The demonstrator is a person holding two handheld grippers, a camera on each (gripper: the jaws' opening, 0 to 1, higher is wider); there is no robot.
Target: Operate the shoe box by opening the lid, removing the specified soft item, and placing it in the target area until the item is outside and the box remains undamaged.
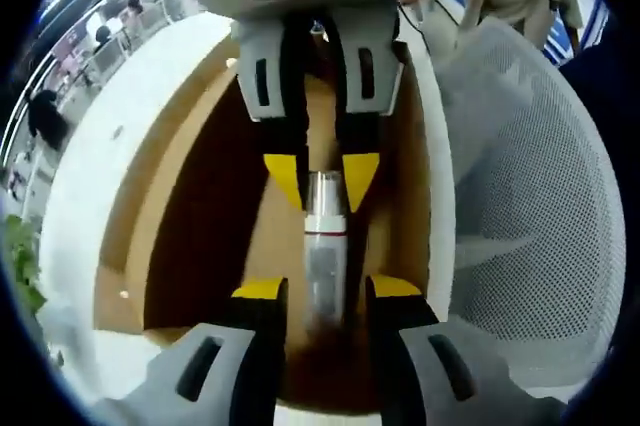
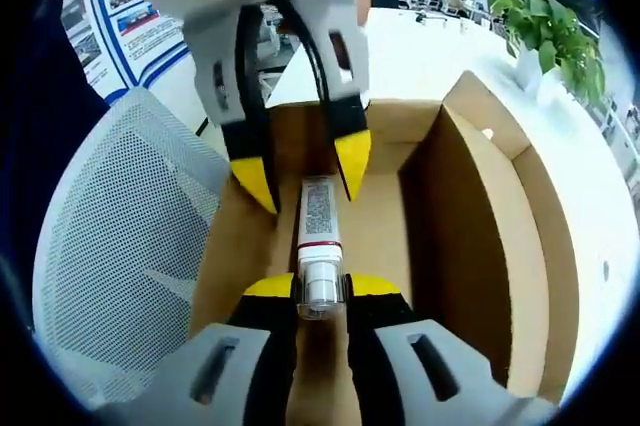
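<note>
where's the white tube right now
The white plastic tube lies inside the open brown cardboard box, its cap end clamped by the right gripper, left gripper open at its far end.

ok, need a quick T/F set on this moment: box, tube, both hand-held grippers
1. The box lid is open. True.
2. A tube lies inside the box. True.
3. The right hand-held gripper is closed on the tube's cap end. True.
4. The tube already lies on the white table. False: it is in the box.
5. The left hand-held gripper is far from the tube. False: its jaws flank the tube.
</note>
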